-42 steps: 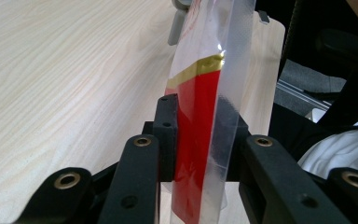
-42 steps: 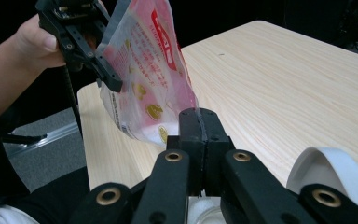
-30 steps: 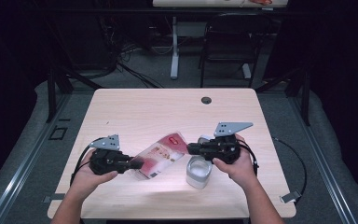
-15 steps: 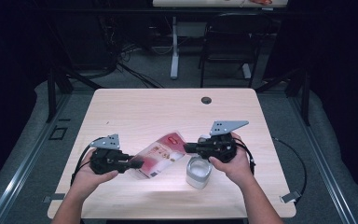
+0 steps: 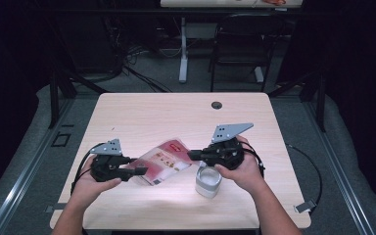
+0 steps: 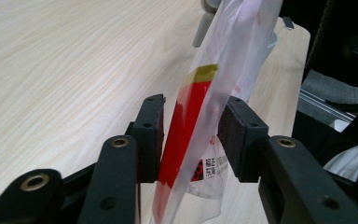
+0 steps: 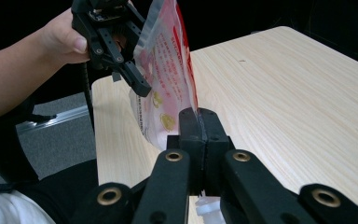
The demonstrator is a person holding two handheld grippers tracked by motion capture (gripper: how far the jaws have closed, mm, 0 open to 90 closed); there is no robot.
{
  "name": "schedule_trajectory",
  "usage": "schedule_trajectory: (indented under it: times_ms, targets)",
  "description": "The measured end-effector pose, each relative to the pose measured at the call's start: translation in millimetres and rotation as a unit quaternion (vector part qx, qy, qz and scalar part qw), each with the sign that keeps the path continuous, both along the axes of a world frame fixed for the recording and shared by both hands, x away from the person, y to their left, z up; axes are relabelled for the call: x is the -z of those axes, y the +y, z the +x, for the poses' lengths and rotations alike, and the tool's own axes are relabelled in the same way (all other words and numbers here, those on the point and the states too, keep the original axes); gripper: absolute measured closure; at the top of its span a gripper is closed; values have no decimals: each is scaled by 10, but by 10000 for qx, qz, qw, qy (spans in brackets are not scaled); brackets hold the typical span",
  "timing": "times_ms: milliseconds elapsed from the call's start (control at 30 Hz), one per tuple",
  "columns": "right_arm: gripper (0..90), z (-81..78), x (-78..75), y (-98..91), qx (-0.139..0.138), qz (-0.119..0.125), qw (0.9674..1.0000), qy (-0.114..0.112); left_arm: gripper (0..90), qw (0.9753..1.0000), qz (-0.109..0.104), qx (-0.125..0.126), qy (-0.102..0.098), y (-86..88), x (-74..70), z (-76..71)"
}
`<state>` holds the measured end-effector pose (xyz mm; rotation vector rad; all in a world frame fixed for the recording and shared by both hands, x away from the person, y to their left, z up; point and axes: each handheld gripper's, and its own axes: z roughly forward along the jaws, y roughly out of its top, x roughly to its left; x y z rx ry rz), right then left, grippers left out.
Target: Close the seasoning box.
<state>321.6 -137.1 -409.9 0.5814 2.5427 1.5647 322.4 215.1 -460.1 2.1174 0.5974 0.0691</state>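
Observation:
A clear and red snack bag (image 5: 164,161) hangs on edge between my two grippers, a little above the pale wooden table (image 5: 176,117). My right gripper (image 5: 194,155) is shut on the bag's red sealed edge (image 7: 189,79), its jaws (image 7: 199,119) pressed together. My left gripper (image 5: 139,167) has the bag's other end (image 6: 191,121) between its jaws. Those jaws have just been opening, and a gap shows on each side of the bag, so the pads (image 6: 151,126) do not press on it. A white cup (image 5: 208,181) stands below my right hand.
A dark grommet hole (image 5: 217,105) sits near the table's far edge. Beyond the table stand a chair (image 5: 237,54) and a white table leg (image 5: 182,49), with cables on the floor. The person's left hand (image 7: 60,37) holds the left gripper near the table's corner.
The left gripper's jaws have spread apart from the bag. The right gripper has closed on the bag's edge and lifted it slightly.

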Motion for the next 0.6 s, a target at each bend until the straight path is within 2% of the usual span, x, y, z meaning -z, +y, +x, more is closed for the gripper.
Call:
schedule_trajectory:
  times_ms: [267,600]
  targets:
    - [900,-16,-2,42,-23,-141,9999,-57,530,9996,-62,-250,-127,98,-17,5]
    - [900,-3,-3,104,-18,-293,9995,-96,580,9991,43,-322,-278,118,-45,-16]
